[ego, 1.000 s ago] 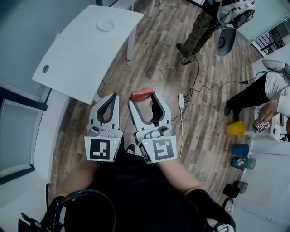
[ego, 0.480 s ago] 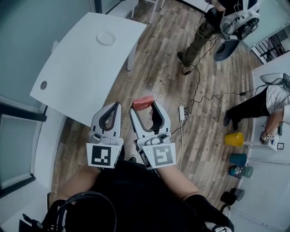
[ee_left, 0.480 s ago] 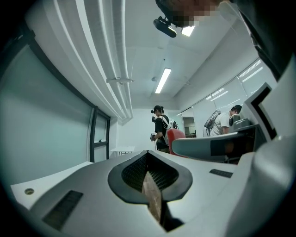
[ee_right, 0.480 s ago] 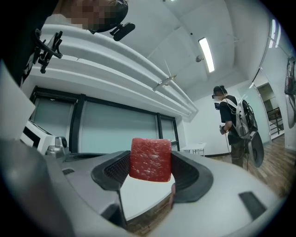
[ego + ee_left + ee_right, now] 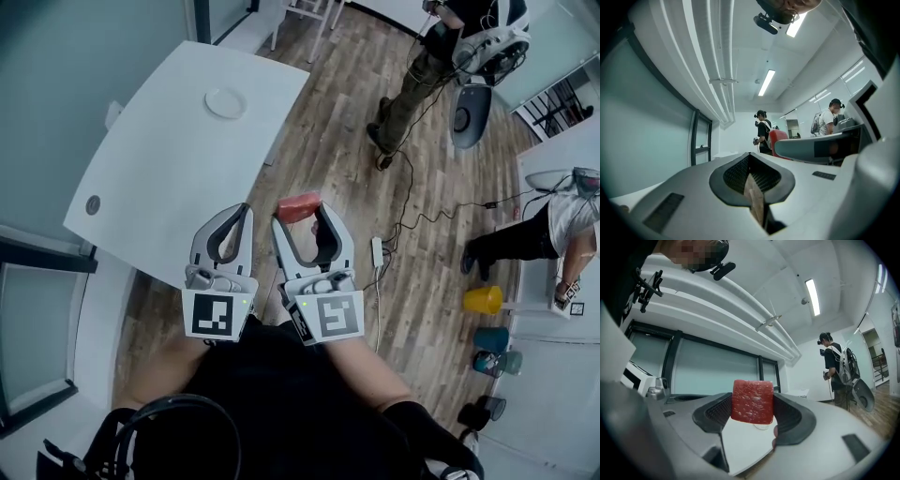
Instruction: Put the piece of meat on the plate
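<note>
Your right tongs (image 5: 300, 214) are clamped on the piece of meat (image 5: 752, 401) at their tips, seemingly over the floor (image 5: 337, 112) just off the white surface (image 5: 159, 159) — its plate (image 5: 225, 102) well apart — while your left tongs (image 5: 246, 210) are pressed together, empty.

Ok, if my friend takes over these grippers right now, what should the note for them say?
Left gripper: shut, empty.
Right gripper: shut on the piece of meat, held in the air over the wooden floor, just off the table.
Plate: empty, at the table's far end.
Done: the meat is picked up.
Left: carry it over the plate, lower it, open the jaws.
</note>
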`<action>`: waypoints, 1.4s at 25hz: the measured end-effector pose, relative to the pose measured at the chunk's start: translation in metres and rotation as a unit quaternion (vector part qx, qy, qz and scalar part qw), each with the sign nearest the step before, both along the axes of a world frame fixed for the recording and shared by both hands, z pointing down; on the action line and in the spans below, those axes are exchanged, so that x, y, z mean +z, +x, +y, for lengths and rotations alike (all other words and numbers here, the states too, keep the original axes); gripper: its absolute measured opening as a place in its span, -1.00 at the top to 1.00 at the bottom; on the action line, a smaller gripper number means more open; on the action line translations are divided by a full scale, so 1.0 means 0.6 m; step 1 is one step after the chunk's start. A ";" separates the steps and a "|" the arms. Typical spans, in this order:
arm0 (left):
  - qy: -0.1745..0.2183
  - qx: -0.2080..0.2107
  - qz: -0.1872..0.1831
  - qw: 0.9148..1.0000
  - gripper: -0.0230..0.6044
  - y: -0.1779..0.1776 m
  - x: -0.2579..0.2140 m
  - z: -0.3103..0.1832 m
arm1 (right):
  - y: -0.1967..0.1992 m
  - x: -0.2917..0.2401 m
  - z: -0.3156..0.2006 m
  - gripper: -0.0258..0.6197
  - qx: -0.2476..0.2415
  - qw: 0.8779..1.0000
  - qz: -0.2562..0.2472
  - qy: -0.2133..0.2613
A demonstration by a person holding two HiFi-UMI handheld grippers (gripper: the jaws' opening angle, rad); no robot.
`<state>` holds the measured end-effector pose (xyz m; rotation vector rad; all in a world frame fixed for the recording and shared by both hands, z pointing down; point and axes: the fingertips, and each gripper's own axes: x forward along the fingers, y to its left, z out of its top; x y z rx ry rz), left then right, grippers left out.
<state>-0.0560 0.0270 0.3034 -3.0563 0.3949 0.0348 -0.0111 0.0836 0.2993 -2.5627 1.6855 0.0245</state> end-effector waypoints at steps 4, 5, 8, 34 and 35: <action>0.002 -0.002 -0.005 1.000 0.93 0.003 -0.003 -0.014 | 0.002 -0.006 -0.019 0.06 -0.002 1.000 0.000 0.005; 0.002 -0.003 -0.007 1.000 0.93 0.005 -0.004 -0.017 | 0.005 -0.006 -0.021 0.06 -0.003 1.000 0.000 0.003; 0.001 -0.008 -0.009 1.000 0.93 0.022 -0.004 -0.030 | 0.026 -0.005 -0.033 0.06 -0.005 1.000 0.002 0.004; 0.006 -0.154 -0.026 0.988 0.93 0.305 0.000 -0.093 | 0.326 0.014 -0.117 0.06 -0.147 0.989 -0.014 -0.003; 0.007 -0.158 -0.027 0.987 0.93 0.307 0.004 -0.094 | 0.330 0.017 -0.117 0.06 -0.151 0.988 -0.014 -0.003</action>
